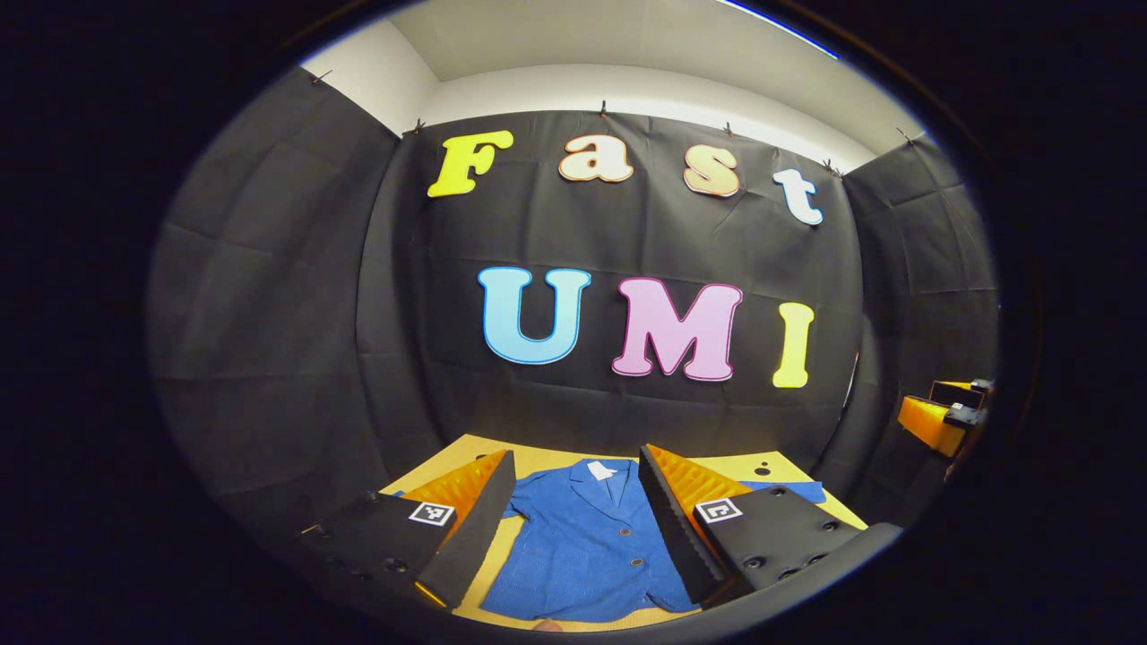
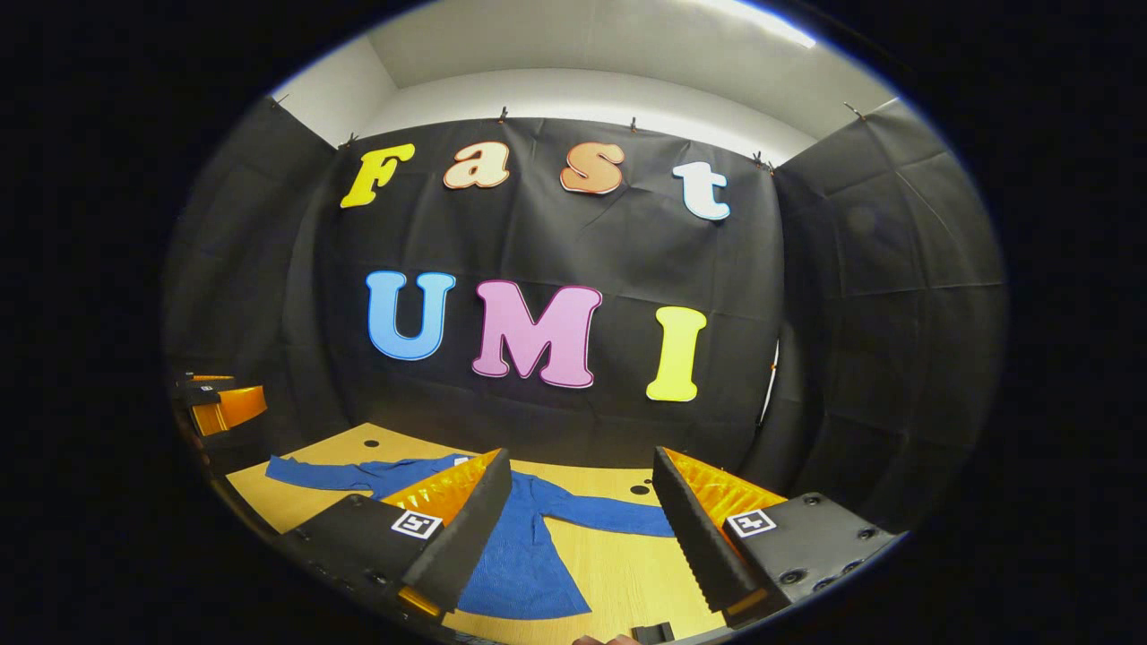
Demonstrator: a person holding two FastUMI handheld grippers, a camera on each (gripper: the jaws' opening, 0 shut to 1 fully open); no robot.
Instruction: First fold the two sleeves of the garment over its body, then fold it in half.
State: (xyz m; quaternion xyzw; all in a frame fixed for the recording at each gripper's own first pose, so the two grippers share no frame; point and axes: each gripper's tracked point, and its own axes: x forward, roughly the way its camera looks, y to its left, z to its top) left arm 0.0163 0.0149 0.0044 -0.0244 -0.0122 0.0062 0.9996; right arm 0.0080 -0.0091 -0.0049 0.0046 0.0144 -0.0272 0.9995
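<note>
Both tongs (image 1: 578, 528) (image 2: 582, 528) wide open, empty; blue garment (image 1: 582, 546) flat on wooden table (image 2: 618, 573).

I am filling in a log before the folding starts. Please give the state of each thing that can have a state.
blue garment: flat on the table, buttoned, unfolded
sleeves: spread out to both sides
left gripper: open, above the garment
right gripper: open, above the garment

In the left gripper view, the fingers (image 1: 669, 515) hide both sleeves of the blue jacket (image 1: 582, 546); its hem runs off the bottom edge.

In the right gripper view, lower left, a finger (image 2: 461, 528) covers the jacket's (image 2: 524, 555) chest.
</note>
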